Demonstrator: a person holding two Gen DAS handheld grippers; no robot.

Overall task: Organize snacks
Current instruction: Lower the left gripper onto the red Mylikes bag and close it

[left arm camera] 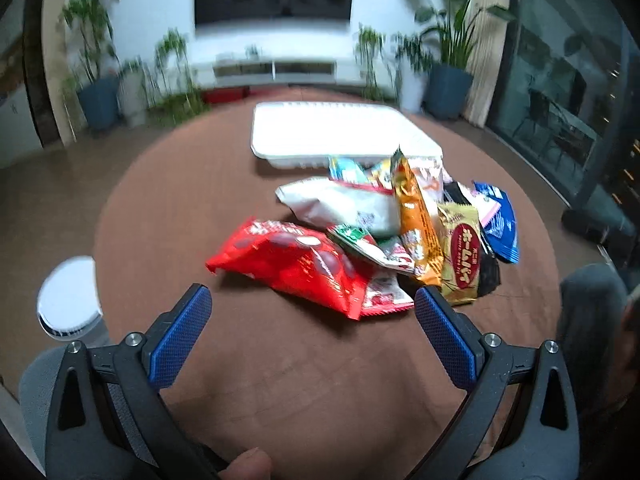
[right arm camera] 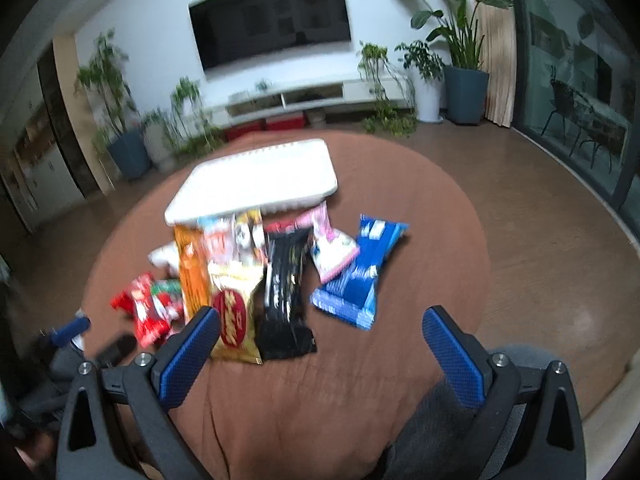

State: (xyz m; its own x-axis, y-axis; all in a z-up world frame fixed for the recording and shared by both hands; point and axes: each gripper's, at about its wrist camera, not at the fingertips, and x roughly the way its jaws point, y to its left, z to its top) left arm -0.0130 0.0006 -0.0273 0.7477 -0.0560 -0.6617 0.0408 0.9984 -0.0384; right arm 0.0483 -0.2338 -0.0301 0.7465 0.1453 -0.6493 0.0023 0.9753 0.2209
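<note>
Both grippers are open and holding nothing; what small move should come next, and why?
Probably ease the left gripper forward onto the red bag. It lies nearest, just ahead of the open fingers at the pile's edge, and the white tray behind looks empty.

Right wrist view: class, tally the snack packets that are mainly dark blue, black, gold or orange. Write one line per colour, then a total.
Dark blue packet: 1
Black packet: 1
Gold packet: 1
Orange packet: 1
Total: 4
</note>
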